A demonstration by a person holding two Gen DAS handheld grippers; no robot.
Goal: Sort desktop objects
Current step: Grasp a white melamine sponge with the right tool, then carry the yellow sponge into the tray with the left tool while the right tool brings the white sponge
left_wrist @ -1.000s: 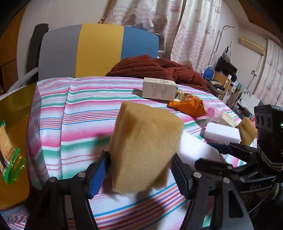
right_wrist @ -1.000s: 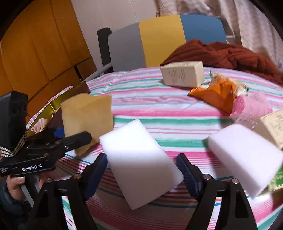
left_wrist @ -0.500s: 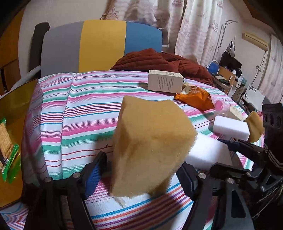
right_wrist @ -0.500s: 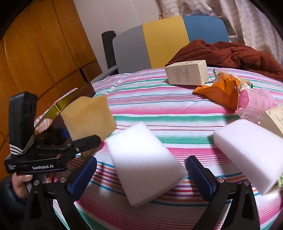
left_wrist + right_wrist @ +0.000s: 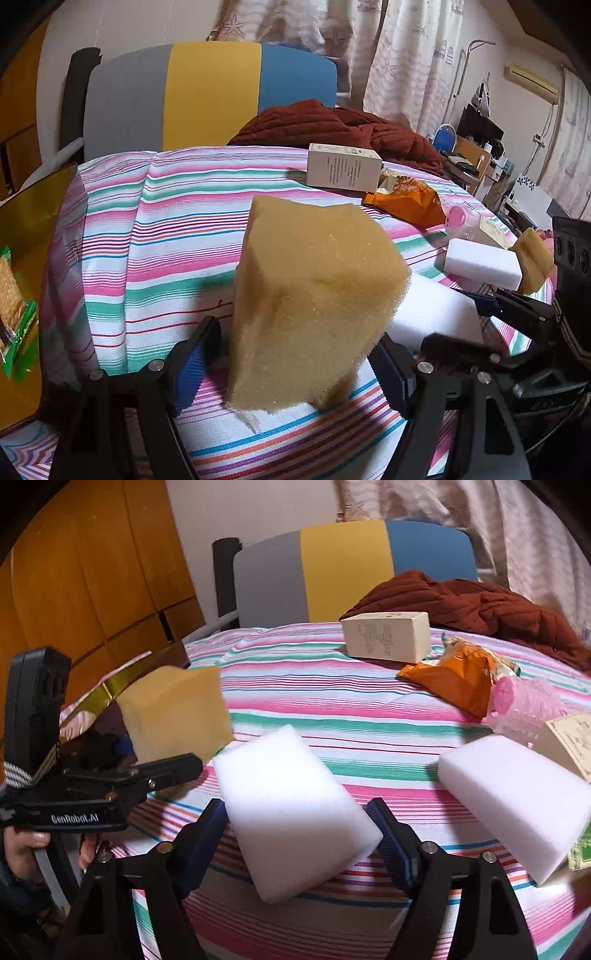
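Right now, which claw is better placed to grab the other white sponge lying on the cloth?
Right, I'd say. The loose white sponge lies just off the right claw; the left claw sits on the far side. But both are full: right holds a white block, left a yellow sponge.

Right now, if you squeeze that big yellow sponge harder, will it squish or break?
Probably squish: the yellow sponge looks porous and foamy, with ragged lower edges. It likely weighs little, since the left gripper holds it by its bottom only. It might wobble or tip, standing tall above the pads.
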